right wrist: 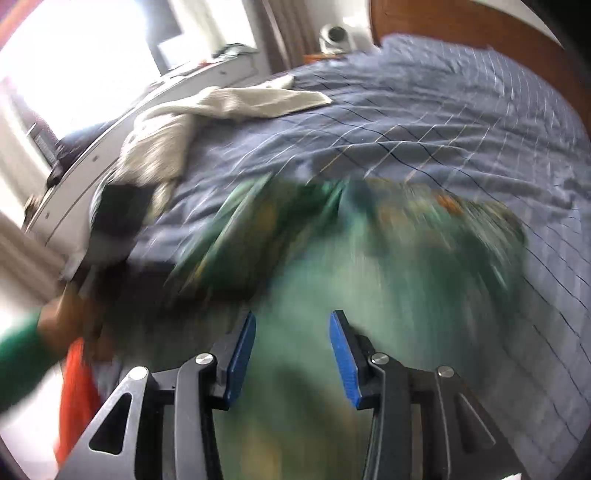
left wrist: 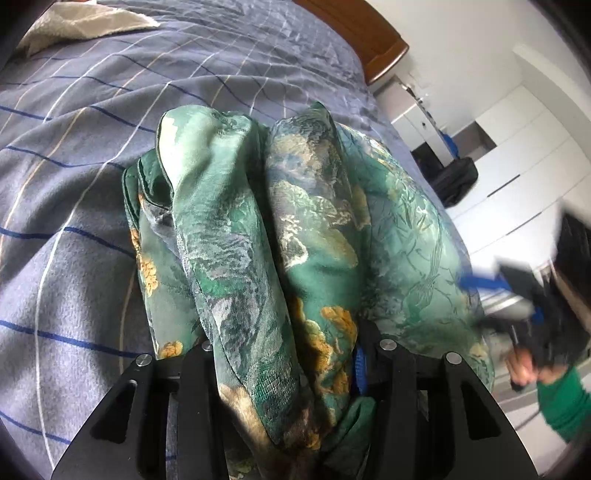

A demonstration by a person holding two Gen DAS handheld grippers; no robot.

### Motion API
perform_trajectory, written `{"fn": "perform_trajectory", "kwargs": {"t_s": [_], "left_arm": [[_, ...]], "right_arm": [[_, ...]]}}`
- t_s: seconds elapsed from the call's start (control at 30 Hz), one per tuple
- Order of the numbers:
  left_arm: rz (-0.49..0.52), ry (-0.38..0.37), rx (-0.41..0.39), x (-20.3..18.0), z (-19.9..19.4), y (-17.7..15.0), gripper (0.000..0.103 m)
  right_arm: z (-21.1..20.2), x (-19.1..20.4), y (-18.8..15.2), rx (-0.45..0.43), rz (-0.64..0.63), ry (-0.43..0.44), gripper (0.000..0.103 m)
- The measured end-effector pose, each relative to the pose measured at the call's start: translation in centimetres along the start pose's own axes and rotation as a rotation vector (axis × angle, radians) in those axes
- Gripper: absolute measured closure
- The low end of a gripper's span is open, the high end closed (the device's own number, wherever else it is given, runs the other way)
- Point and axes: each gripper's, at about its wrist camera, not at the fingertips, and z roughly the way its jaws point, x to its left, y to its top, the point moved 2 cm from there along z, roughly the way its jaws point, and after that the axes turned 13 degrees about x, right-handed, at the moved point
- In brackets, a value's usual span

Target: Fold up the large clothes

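Lots of open blue checked bedcover (left wrist: 92, 155) to the left and far side of the bunched green flowery cloth (left wrist: 280, 221), flat and easy to pass over. Far left, blocked by a heap of cream cloth (right wrist: 207, 110), and at the far end by the brown wooden headboard (left wrist: 362, 33). To the right, past the bed edge, white cupboards (left wrist: 517, 147) and a black bag (left wrist: 456, 179) down on the floor.
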Motion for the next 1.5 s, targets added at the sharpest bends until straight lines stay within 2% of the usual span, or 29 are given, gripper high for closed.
{"fn": "perform_trajectory", "kwargs": {"t_s": [0.1, 0.17, 0.23, 0.3, 0.37, 0.4, 0.5, 0.6, 0.67, 0.73, 0.8, 0.9, 0.97, 1.03, 1.1, 1.23, 1.4, 1.5], "left_arm": [[0.003, 0.002, -0.006, -0.1, 0.2, 0.1, 0.057], [0.005, -0.003, -0.008, -0.2, 0.3, 0.1, 0.056], [0.009, 0.005, -0.008, -0.4, 0.3, -0.1, 0.055], [0.011, 0.022, -0.011, -0.6, 0.4, -0.2, 0.055], [0.01, 0.031, -0.016, -0.8, 0.4, -0.3, 0.055], [0.007, 0.03, -0.018, -0.8, 0.5, -0.3, 0.055], [-0.007, 0.019, -0.024, -0.7, 0.5, -0.4, 0.055], [-0.011, 0.032, -0.019, -1.2, -0.1, -0.4, 0.054], [-0.02, 0.036, -0.024, -1.7, -0.9, -0.4, 0.047], [-0.027, 0.04, -0.031, -2.2, -1.7, -0.5, 0.041], [-0.041, 0.033, -0.031, -2.6, -2.5, -0.5, 0.036], [-0.088, -0.021, -0.058, -1.9, -5.3, -0.8, 0.034], [-0.111, -0.028, -0.097, -0.8, -7.3, -1.4, 0.025], [-0.146, -0.038, -0.131, 1.2, -9.1, -2.4, 0.017], [-0.177, -0.055, -0.132, 3.0, -9.3, -3.1, 0.017], [-0.203, -0.149, -0.111, 4.7, -7.7, -3.4, 0.014], [-0.129, -0.279, -0.004, 4.0, -3.8, -0.7, 0.009], [-0.141, -0.381, 0.054, 4.9, -1.9, 0.5, 0.006]], "right_arm": [[-2.1, 0.8, -5.9, -0.007, -0.013, -0.087, 0.061], [-2.2, 0.6, -8.3, 0.006, 0.022, -0.133, 0.061], [-0.9, -0.3, -9.3, 0.05, 0.092, -0.133, 0.06], [1.1, -1.0, -9.5, 0.089, 0.123, -0.131, 0.058], [2.7, -1.0, -9.2, 0.087, 0.11, -0.164, 0.058], [3.2, -1.0, -9.3, 0.074, 0.111, -0.177, 0.058], [3.2, -1.6, -10.1, -0.001, 0.176, -0.14, 0.058], [1.4, -1.5, -10.1, -0.01, 0.19, -0.133, 0.058], [-0.3, -0.9, -9.3, -0.021, 0.197, -0.156, 0.057], [-2.8, 0.4, -7.7, -0.111, 0.177, -0.165, 0.057], [-3.3, 2.2, -5.3, -0.157, 0.122, -0.116, 0.057], [-1.3, 4.5, -2.0, -0.185, 0.05, -0.03, 0.057], [0.6, 5.7, -0.7, -0.204, 0.024, 0.051, 0.058], [2.1, 6.8, -0.2, -0.21, 0.009, 0.079, 0.057], [4.2, 7.1, 0.2, -0.171, 0.002, 0.081, 0.057], [5.5, 6.3, 0.0, -0.155, 0.013, 0.106, 0.057], [5.7, 7.1, 0.2, -0.144, -0.02, 0.054, 0.057], [5.6, 7.5, 0.1, -0.146, -0.033, 0.03, 0.057]]}}
